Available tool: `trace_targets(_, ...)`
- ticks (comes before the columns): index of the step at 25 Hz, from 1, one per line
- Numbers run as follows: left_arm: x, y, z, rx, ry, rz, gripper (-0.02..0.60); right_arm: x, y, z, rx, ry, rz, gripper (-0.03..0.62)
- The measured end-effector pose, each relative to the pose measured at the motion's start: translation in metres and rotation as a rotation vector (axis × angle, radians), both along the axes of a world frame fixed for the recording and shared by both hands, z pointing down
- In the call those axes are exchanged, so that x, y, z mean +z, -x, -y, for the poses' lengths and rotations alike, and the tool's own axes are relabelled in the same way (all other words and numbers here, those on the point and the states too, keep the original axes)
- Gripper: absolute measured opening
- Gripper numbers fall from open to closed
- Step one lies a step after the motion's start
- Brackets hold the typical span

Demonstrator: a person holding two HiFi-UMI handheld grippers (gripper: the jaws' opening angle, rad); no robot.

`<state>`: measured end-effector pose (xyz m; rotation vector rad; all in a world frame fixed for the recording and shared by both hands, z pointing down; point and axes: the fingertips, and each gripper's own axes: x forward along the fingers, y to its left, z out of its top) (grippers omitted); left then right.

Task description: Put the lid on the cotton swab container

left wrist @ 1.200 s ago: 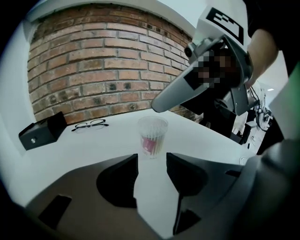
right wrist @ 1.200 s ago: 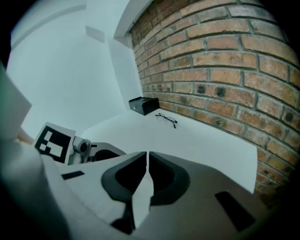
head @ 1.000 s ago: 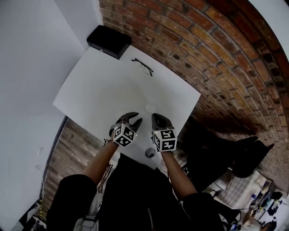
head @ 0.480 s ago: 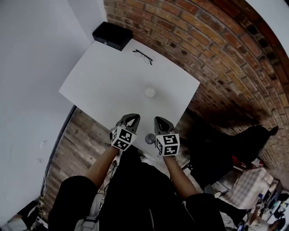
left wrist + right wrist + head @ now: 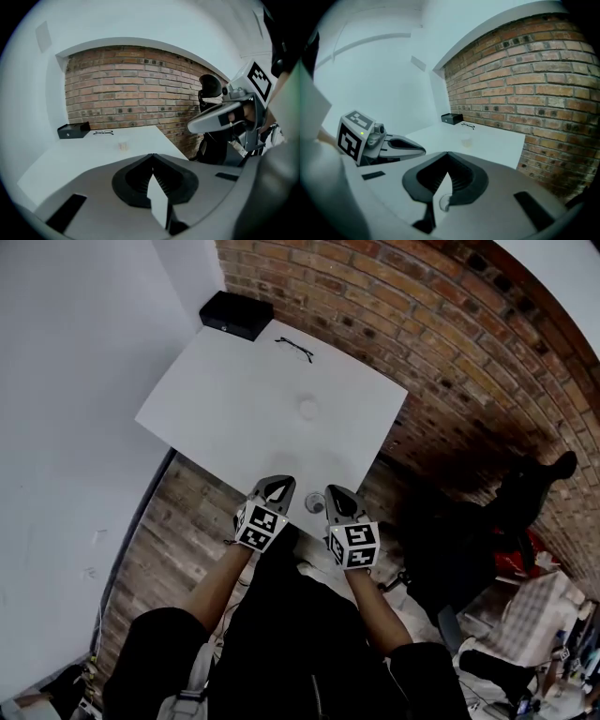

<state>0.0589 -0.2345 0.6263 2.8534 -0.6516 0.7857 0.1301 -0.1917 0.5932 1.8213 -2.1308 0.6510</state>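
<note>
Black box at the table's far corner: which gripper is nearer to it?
Left. The left gripper is off the table's near edge, across from the black box; the right gripper is beside it, farther away.

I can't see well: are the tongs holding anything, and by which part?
Nothing is held. The left tongs and the right tongs are both closed and empty. The cotton swab container stands alone on the table.

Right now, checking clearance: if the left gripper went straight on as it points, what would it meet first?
Likely the white table top, just right of the cotton swab container; nothing else shows in that line, though depth is unclear.
</note>
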Motion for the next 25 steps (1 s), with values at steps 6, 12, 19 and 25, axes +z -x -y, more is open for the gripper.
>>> trace_targets(6, -0.013, 0.014, -0.046, 0.009, -0.028, -0.008, 0.014, -0.001, 0.009, -0.054, 0.028, -0.019, 0.011, 0.021)
trace_targets(12, -0.020, 0.023, -0.075, 0.010, -0.046, -0.015, 0.014, -0.013, 0.020, -0.081, 0.019, -0.058, 0.000, 0.021)
trace_targets(19, -0.032, 0.029, -0.086, 0.012, -0.057, -0.023, 0.014, -0.020, 0.028, -0.087, 0.003, -0.075, -0.013, 0.021)
trace_targets(25, -0.038, 0.031, -0.095, 0.023, -0.065, -0.036, 0.014, -0.029, 0.032, -0.090, 0.003, -0.085, -0.007, 0.021)
